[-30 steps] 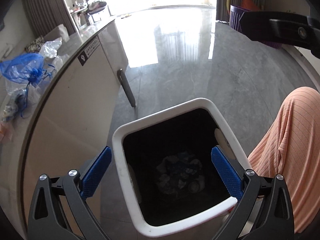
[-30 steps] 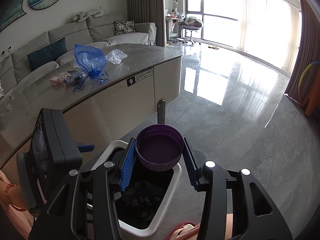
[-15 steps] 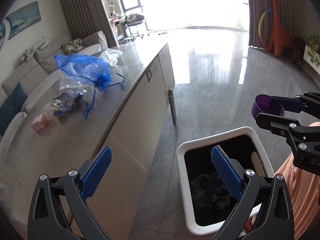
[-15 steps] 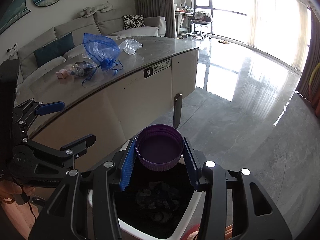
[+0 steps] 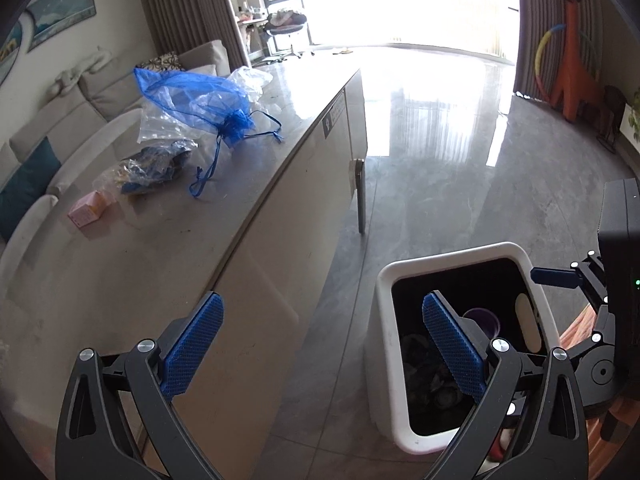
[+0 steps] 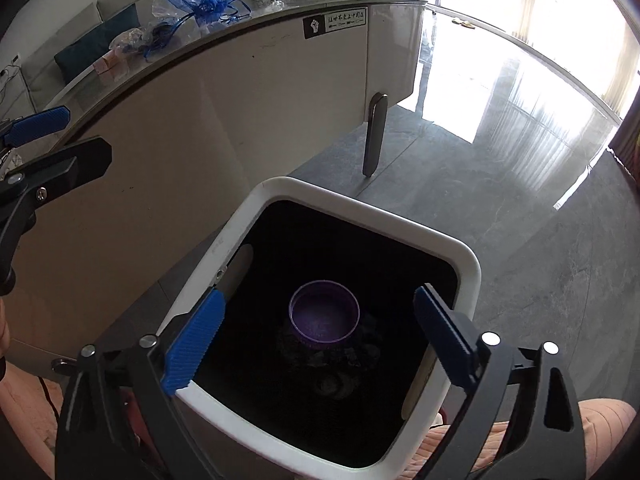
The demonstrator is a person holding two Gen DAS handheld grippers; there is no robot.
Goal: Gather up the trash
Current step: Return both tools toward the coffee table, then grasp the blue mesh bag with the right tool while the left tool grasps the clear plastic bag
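Below the right gripper (image 6: 316, 340) sits the white trash bin (image 6: 468, 276), the biggest thing close by. Its jaws are opening wide over the bin's dark mouth, and nothing is between them. To do this drop well, I think the jaws should stay spread and stay over the middle of the bin, so nothing catches on the rim, and then lift straight up.

Right under that gripper, down inside the bin, is the purple cup (image 6: 325, 314). It is round, with its open side facing up, and looks to be on top of some dark crumpled trash. It looks light and easy to tip.

Off to the left of that gripper is the left gripper (image 5: 320, 352). It is open too and holds nothing. Ahead of it, on the long grey counter (image 5: 160, 248), more trash waits: a blue mesh bag (image 5: 192, 96), then a crinkly wrapper (image 5: 156, 164), then a small pink box (image 5: 90, 210).
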